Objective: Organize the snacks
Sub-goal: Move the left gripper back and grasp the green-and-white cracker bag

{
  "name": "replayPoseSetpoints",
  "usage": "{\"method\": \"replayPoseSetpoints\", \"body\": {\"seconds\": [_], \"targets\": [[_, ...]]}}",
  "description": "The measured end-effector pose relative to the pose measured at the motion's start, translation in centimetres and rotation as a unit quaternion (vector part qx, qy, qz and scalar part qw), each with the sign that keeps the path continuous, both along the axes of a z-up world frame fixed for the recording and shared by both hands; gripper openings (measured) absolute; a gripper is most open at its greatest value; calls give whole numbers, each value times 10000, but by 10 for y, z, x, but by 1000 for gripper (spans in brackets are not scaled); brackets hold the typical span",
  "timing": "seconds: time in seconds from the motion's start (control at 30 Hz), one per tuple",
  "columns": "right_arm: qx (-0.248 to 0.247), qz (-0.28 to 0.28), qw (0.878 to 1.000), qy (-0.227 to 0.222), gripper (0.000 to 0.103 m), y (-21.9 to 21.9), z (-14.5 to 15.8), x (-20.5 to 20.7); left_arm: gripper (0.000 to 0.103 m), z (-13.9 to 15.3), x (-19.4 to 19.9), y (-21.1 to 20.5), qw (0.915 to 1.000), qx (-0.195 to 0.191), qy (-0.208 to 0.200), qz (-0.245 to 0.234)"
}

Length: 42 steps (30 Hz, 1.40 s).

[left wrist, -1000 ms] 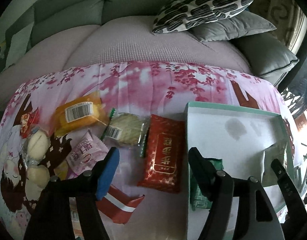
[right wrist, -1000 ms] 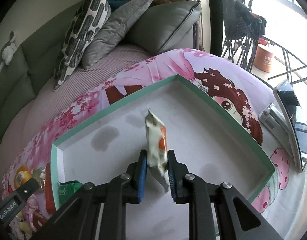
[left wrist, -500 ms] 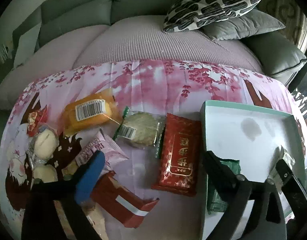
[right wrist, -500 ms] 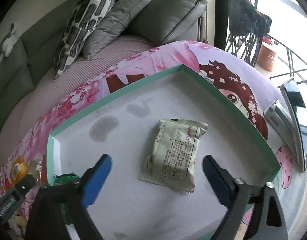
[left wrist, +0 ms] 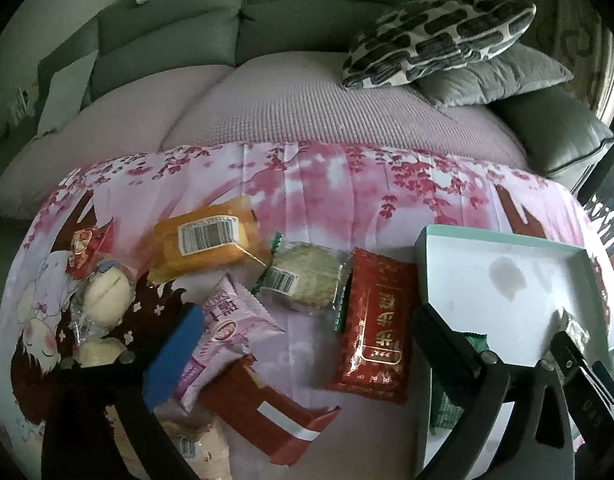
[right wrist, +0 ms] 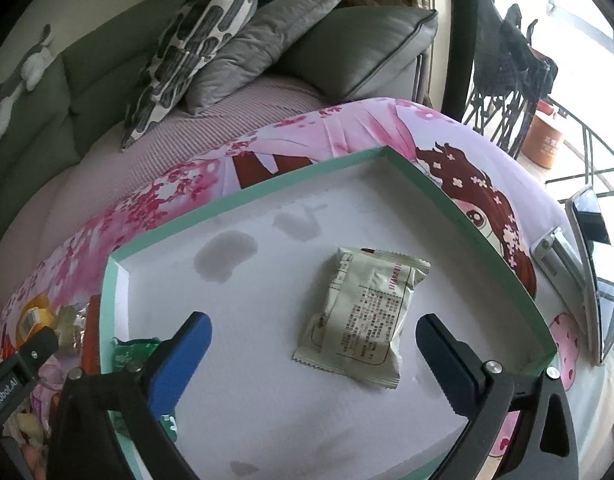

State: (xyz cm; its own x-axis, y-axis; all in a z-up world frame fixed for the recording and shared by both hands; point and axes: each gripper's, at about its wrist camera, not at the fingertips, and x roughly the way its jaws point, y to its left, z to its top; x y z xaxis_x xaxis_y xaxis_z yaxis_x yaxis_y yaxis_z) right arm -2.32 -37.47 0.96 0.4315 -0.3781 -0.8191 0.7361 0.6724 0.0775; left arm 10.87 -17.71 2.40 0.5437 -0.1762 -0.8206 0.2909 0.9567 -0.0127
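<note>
Loose snacks lie on the pink printed cloth in the left wrist view: an orange packet (left wrist: 203,240), a clear-wrapped round cake (left wrist: 307,276), a red gold-printed packet (left wrist: 375,328), a pink packet (left wrist: 227,328) and a dark red striped packet (left wrist: 263,408). My left gripper (left wrist: 307,344) hovers over them, its jaws opening, its pads pressing on nothing. The white box with a teal rim (right wrist: 243,204) holds a pale green packet (right wrist: 367,312) lying flat and a green packet (right wrist: 135,352) in its near left corner. My right gripper (right wrist: 313,352) stands open above the pale packet, apart from it.
Wrapped buns (left wrist: 107,292) sit at the cloth's left end. A grey sofa with a patterned cushion (left wrist: 439,44) stands behind the table. Flat devices (right wrist: 587,264) lie on the cloth right of the box. The left gripper's finger (right wrist: 23,364) shows at the right wrist view's left edge.
My right gripper let go of the pale green packet, which now lies flat in the box, and its jaws spread wide. My left gripper's jaws widened over the loose snacks.
</note>
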Motion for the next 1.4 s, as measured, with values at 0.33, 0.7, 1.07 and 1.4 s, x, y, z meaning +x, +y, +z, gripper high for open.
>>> {"method": "replayPoseSetpoints", "body": {"seconds": [0.33, 0.7, 1.07, 1.4], "targets": [[211, 377, 9983, -396, 103, 27, 21, 2, 103, 22, -15, 50, 9987, -444, -171, 173], [749, 1516, 9848, -396, 103, 90, 25, 15, 103, 14, -38, 153, 9901, -203, -128, 1385], [1090, 2371, 9652, -171, 103, 153, 17, 20, 103, -13, -59, 203, 9855, -309, 577, 1566], [932, 2571, 9617, 202, 99, 185, 5, 9, 103, -38, -81, 198, 9802, -552, 1233, 1445]]}}
